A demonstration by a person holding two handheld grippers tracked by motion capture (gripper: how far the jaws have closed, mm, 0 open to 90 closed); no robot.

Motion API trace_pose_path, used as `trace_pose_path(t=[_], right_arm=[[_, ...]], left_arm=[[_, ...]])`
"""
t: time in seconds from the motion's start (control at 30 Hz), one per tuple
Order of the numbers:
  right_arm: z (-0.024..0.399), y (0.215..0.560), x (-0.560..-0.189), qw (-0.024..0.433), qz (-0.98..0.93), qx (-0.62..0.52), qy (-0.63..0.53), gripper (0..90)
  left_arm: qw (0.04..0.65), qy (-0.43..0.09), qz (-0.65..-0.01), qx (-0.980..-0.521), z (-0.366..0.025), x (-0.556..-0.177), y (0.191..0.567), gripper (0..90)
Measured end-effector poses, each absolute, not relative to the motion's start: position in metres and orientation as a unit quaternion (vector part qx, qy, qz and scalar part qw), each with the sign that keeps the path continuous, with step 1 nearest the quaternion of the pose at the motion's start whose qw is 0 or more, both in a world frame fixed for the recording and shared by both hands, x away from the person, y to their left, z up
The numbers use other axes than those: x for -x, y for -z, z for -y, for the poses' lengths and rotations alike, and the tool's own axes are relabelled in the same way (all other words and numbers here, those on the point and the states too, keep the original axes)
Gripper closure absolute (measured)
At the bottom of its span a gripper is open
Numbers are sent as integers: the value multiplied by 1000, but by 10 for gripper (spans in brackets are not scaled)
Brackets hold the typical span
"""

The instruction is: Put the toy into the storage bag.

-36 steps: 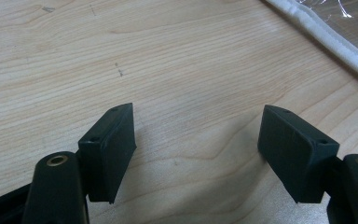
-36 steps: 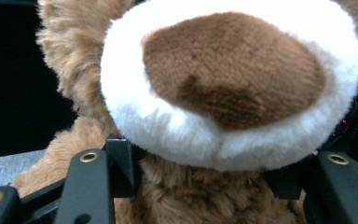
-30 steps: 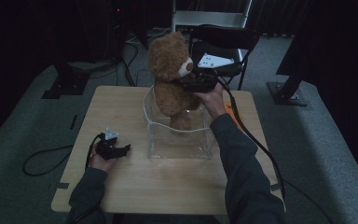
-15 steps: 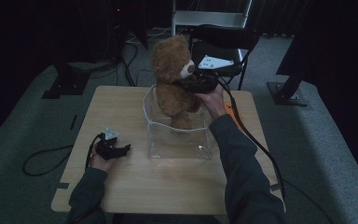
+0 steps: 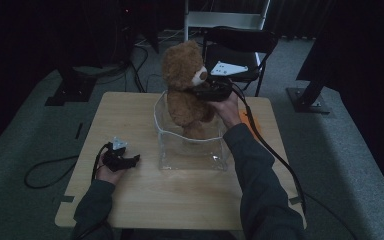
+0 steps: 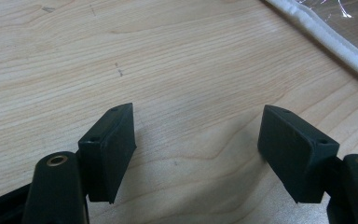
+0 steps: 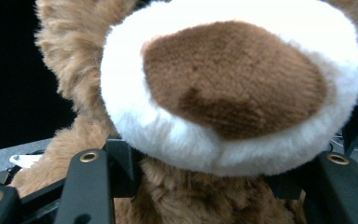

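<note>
Fuzzy plush teddy bear [image 5: 182, 85]; glossy clear-plastic bin [image 5: 192, 150]; matt wooden table [image 5: 180, 195].

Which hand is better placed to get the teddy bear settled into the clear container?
Right. The right gripper is clamped under the teddy bear chin, holding it upright with its legs inside the clear container. The left gripper rests open on the wooden table, apart from both.

The bear [image 5: 184, 82] is a brown plush toy with a white muzzle and a darker brown nose – upright, its head well above the rim of the bin [image 5: 192, 159]. Its legs hang inside the bin, a clear, soft-walled container with a pale hem, standing open on the table's middle. The bear's neck sits clamped just under the muzzle – seen close in the right gripper view.
</note>
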State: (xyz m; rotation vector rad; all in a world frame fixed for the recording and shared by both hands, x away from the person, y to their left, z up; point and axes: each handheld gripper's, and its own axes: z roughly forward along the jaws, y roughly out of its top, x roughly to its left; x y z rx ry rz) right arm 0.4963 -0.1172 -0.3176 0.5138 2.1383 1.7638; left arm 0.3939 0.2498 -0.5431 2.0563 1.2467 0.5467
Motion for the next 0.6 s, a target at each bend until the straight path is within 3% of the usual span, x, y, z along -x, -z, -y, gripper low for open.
trace_pose_path(t=[0.6], right_arm=[[109, 326, -496, 163, -775, -174, -585, 399]], left_arm=[[331, -209, -477, -787, -250, -394, 543, 278]])
